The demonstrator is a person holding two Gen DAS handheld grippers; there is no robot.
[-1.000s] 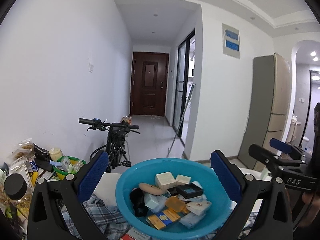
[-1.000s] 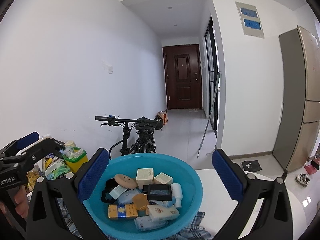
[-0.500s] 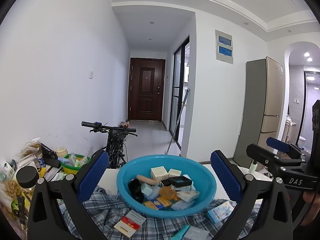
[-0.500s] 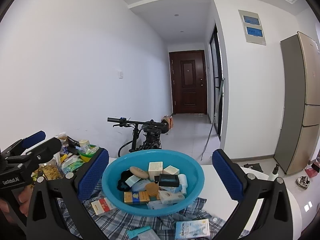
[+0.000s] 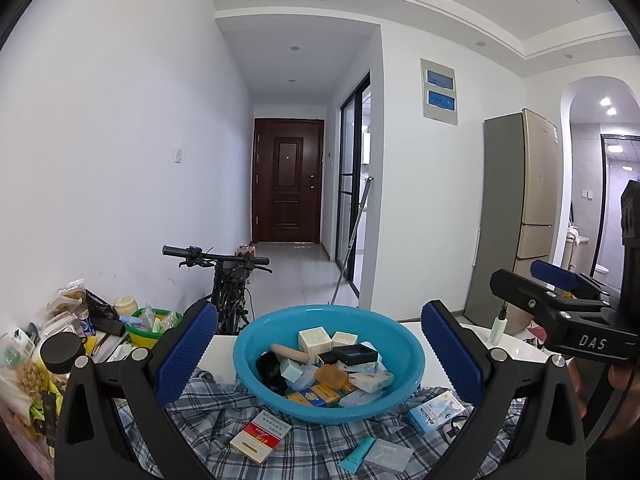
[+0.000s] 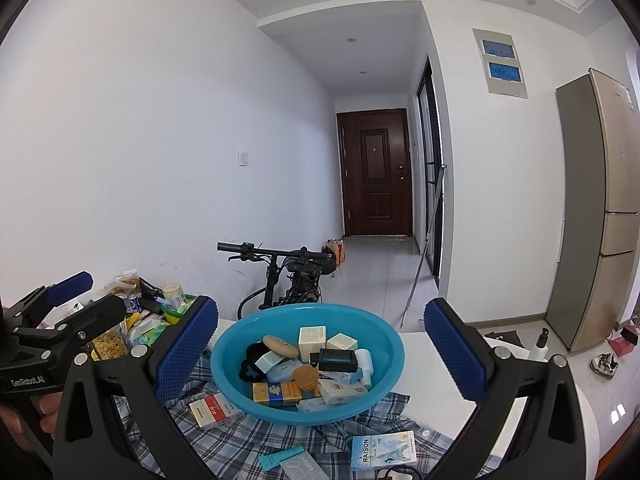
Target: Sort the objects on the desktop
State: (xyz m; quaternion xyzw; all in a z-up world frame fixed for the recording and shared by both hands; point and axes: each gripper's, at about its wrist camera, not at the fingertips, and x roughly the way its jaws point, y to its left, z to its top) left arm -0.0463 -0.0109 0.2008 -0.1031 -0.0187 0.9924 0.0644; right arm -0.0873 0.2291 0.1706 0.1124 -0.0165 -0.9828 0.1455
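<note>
Left gripper (image 5: 320, 354): black frame, blue textured pads, silver screws, "GenRobot.AI" lettering seen.
Right gripper (image 6: 320, 354): black frame, blue pads, silver screws, "DAS" marked in white; thin black cable noted.

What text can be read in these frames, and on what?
"RAISON": blue box on the plaid cloth.
"DAS": right gripper body.
"GenRobot.AI", roughly: left gripper body; blurred.
Red-white pack, the packs in the basin and the wall panel: print too small to read.
</note>
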